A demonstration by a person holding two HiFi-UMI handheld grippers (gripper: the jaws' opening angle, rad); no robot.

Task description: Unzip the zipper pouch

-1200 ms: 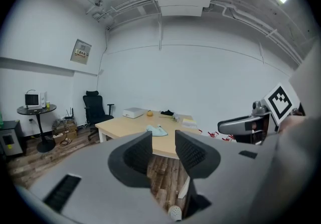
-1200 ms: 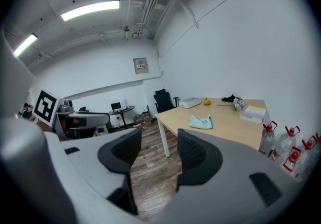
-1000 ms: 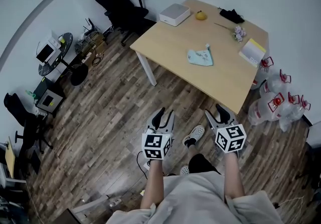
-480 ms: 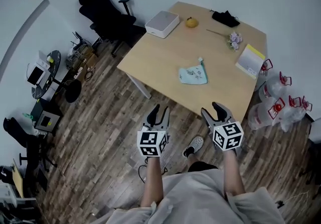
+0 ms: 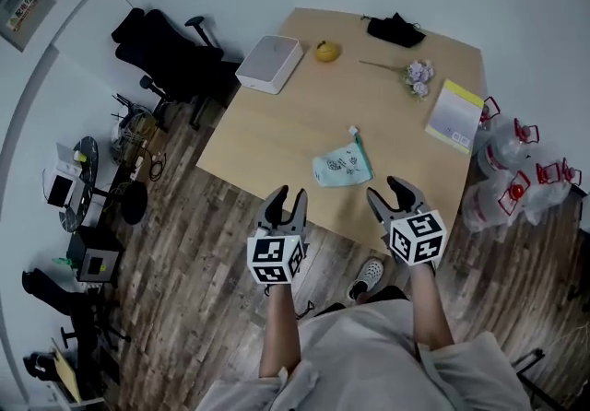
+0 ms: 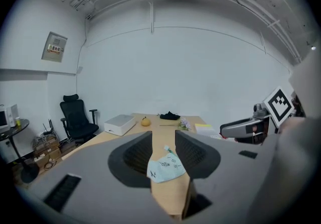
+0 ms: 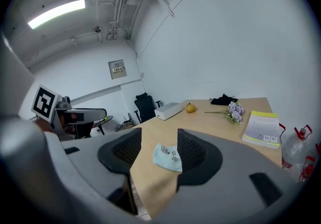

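A pale green zipper pouch (image 5: pixel 342 165) with small prints lies flat on the wooden table (image 5: pixel 277 137), a little in from its near edge. It also shows between the jaws in the left gripper view (image 6: pixel 166 166) and the right gripper view (image 7: pixel 168 156), still some way ahead. My left gripper (image 5: pixel 285 201) hangs open at the table's near edge, left of the pouch. My right gripper (image 5: pixel 393 194) is open too, over the near edge and right of the pouch. Neither holds anything.
On the table stand a white box (image 5: pixel 269 63), a yellow fruit (image 5: pixel 324 52), a black cloth (image 5: pixel 395 30), a sprig of purple flowers (image 5: pixel 418 76) and a yellow-edged booklet (image 5: pixel 454 111). Black office chairs (image 5: pixel 166 59) stand left of it, water jugs (image 5: pixel 516 174) right.
Both grippers have come forward from over the floor to the table's near edge. The table and pouch now sit much closer in the head view.
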